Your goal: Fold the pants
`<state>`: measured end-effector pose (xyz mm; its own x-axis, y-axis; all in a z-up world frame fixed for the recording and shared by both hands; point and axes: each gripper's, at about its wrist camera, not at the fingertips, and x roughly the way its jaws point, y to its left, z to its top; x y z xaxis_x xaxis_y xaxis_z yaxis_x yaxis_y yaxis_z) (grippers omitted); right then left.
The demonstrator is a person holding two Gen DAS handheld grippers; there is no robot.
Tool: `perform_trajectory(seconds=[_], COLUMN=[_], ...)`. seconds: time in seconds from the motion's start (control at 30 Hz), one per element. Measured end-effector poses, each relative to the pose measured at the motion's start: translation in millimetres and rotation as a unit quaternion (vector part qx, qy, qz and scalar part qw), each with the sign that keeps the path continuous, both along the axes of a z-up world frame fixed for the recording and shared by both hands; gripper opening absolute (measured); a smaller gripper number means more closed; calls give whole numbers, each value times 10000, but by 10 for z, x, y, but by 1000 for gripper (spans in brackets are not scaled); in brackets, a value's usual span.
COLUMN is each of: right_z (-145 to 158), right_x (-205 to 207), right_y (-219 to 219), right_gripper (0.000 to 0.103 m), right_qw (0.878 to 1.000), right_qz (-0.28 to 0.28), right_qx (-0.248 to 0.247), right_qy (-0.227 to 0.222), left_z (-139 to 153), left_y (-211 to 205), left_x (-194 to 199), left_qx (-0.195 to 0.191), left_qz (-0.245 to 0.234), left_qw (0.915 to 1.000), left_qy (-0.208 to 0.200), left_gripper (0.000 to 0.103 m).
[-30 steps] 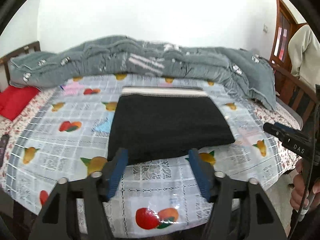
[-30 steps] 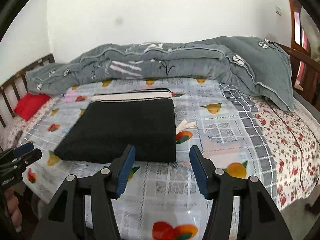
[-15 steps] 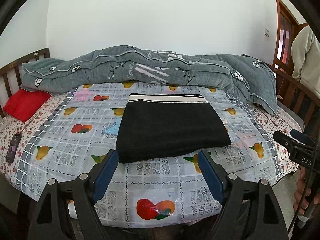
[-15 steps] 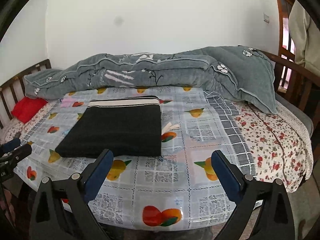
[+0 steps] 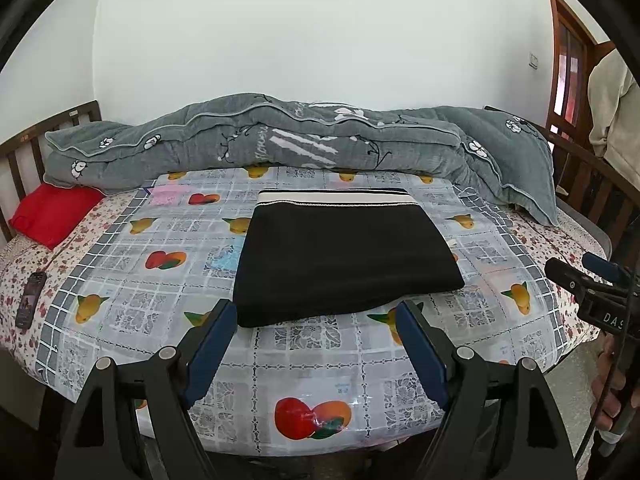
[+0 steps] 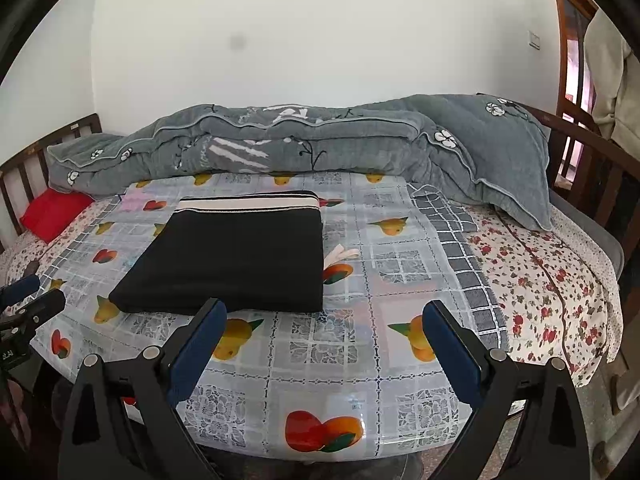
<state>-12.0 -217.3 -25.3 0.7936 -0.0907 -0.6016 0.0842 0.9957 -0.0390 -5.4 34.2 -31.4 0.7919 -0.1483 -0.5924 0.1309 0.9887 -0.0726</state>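
we hold the left hand-held gripper [image 5: 314, 318] and right hand-held gripper [image 6: 322, 320] spread apart, clear of the folded pants [image 5: 340, 256] on the bed [image 5: 120, 280].

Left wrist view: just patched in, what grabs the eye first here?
The black pants, folded into a neat rectangle with a pale striped band at the far edge, lie mid-bed on the fruit-print cover. Behind them a rumpled grey quilt spans the bed. Both tongs, left and right, hang open, empty.
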Motion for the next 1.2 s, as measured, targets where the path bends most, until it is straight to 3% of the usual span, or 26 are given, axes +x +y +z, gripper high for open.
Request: perform_trajectory(seconds=[1.2], right_z=[49], right_x=[-30], right_y=[-33], right_gripper=[99], right_qw=[10000], right_qz=[8], right_qx=[3], right_qy=[-60], left_z=[74], left_y=[38], left_x=[-17], left_qx=[-11], left_qz=[64], left_qw=[10000], left_qy=[-18], left_gripper=[81])
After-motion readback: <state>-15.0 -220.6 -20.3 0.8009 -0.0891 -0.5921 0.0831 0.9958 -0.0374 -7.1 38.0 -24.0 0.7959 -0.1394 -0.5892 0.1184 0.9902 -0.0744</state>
